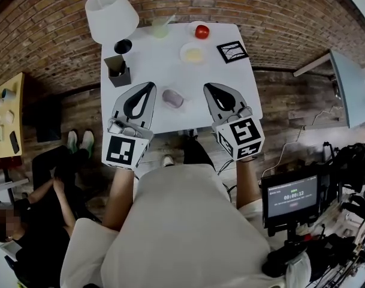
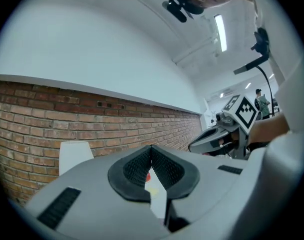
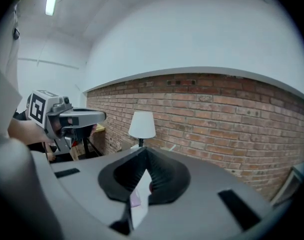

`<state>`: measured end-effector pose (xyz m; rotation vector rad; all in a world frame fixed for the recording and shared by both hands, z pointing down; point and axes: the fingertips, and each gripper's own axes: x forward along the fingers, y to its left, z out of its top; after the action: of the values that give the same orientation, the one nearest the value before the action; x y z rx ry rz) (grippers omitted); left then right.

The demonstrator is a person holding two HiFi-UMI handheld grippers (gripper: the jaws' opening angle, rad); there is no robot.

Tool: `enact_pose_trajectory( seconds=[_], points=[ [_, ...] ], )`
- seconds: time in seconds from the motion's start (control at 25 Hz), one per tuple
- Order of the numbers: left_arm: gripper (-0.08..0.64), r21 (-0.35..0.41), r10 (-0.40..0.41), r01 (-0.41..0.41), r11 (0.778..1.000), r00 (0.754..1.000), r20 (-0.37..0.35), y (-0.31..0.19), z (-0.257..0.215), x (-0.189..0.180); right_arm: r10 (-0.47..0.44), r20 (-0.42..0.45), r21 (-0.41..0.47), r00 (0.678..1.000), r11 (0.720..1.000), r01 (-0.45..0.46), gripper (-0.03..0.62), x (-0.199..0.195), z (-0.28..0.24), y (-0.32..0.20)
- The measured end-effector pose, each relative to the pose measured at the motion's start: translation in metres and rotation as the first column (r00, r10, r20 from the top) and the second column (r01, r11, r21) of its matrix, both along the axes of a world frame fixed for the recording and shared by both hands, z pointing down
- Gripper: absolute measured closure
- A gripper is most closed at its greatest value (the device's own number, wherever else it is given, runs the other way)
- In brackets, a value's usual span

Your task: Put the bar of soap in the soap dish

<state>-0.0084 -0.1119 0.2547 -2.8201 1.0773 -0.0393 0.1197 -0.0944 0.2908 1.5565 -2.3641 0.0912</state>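
The white square desk (image 1: 152,59) carries everything. Over its near edge hang the grey left gripper (image 1: 150,85) and grey right gripper (image 1: 207,87), each with its jaws pressed together on nothing. What looks like the shallow round white soap dish (image 1: 194,54) sits further back. The smooth lilac-grey oval bar of soap (image 1: 172,98) lies between the grippers. It is probably hard, light and slippery, so pinch it across its narrow sides.

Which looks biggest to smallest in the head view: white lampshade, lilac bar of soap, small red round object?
White lampshade (taller, so nearer the camera)
Lilac bar of soap
Small red round object, only slightly smaller
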Motion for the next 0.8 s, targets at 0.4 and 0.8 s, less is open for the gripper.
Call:
enact_pose_trajectory(
  seconds=[0.4,0.8],
  points=[
    [0.554,0.069,0.001,-0.001,0.998,1.0,0.003,0.005,-0.034,0.007,0.068,-0.008,0.136,0.998,0.988,-0.066,0.591,0.012,-0.053,0.01],
    [0.554,0.083,-0.003,0.002,0.997,1.0,0.012,0.009,-0.037,0.003,0.067,-0.015,0.145,0.998,0.987,-0.064,0.591,0.007,-0.055,0.012]
  ],
)
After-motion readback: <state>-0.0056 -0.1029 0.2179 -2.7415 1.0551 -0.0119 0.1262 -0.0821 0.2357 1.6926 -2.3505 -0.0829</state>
